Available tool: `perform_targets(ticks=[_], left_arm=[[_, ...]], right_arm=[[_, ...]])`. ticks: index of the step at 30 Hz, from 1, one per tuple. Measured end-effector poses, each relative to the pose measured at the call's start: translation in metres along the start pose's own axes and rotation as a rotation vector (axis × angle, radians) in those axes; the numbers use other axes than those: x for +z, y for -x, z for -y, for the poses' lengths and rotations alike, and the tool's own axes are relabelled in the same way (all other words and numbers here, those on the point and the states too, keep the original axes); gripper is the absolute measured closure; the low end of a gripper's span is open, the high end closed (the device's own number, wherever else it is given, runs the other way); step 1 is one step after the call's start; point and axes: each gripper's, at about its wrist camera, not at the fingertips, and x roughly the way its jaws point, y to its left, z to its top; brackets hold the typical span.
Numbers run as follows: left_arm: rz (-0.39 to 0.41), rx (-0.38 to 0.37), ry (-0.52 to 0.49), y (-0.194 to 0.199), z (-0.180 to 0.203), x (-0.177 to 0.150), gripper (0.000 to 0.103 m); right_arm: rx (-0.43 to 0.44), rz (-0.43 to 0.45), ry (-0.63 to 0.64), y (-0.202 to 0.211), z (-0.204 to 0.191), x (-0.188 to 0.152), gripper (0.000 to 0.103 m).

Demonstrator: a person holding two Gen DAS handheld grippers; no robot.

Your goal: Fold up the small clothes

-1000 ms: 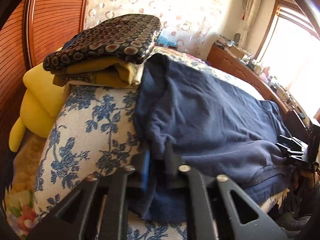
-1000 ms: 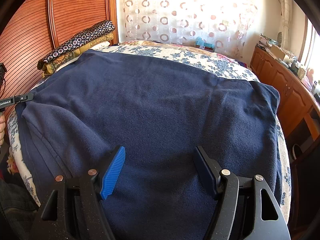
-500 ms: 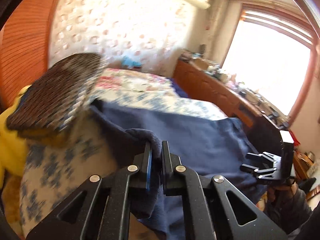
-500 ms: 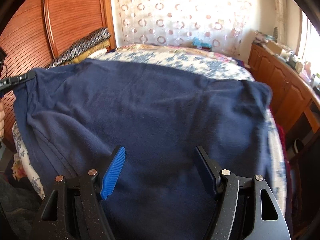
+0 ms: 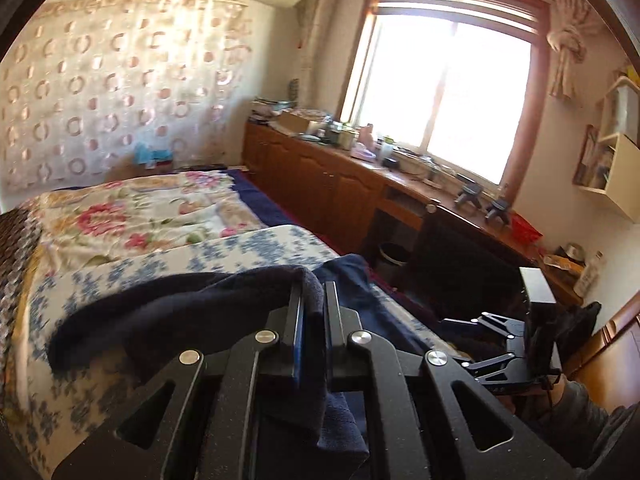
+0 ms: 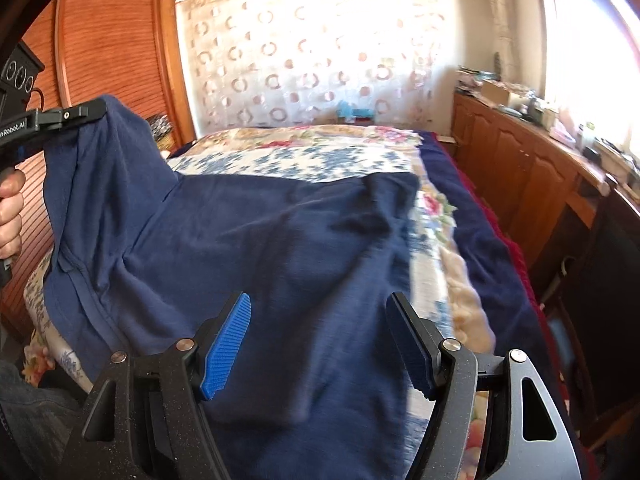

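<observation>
The left gripper [image 5: 312,312] is pinching a corner of the navy blue garment [image 6: 280,240] between closed jaws, holding that corner up off the floral bedspread [image 6: 320,156] while the rest of the cloth is lying spread over the bed. The right gripper [image 6: 320,344] is hovering above the garment's near part, jaws apart, nothing between them. White lettering on the left gripper's body is reading partly as "Robot.AI".

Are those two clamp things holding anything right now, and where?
The left gripper pinches the navy garment by a raised edge fold at one corner. The right gripper is open, holding nothing.
</observation>
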Motion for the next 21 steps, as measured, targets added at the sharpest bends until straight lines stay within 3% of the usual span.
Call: perform_targets(ticks=[9, 14, 16, 17, 20, 21], left_arm=[[-0.063, -0.162, -0.067, -0.026, 0.060, 0.019, 0.094], [-0.136, -0.133, -0.105, -0.038, 0.073, 0.008, 0.091], [-0.132, -0.133, -0.100, -0.036, 0.070, 0.006, 0.067], [-0.126, -0.132, -0.091, -0.034, 0.066, 0.005, 0.060], [-0.116, -0.091, -0.087, -0.030, 0.055, 0.001, 0.051], [-0.112, -0.071, -0.089, -0.028, 0.051, -0.002, 0.042]], right_arm=[[-0.029, 0.040, -0.034, 0.017, 0.004, -0.006, 0.031], [-0.033, 0.042, -0.039, 0.015, 0.011, -0.010, 0.031], [-0.038, 0.036, -0.038, 0.016, 0.011, -0.011, 0.031], [-0.037, 0.035, -0.038, 0.014, 0.012, -0.010, 0.031], [-0.033, 0.036, -0.037, 0.014, 0.011, -0.007, 0.031], [-0.031, 0.037, -0.036, 0.014, 0.011, -0.006, 0.031]])
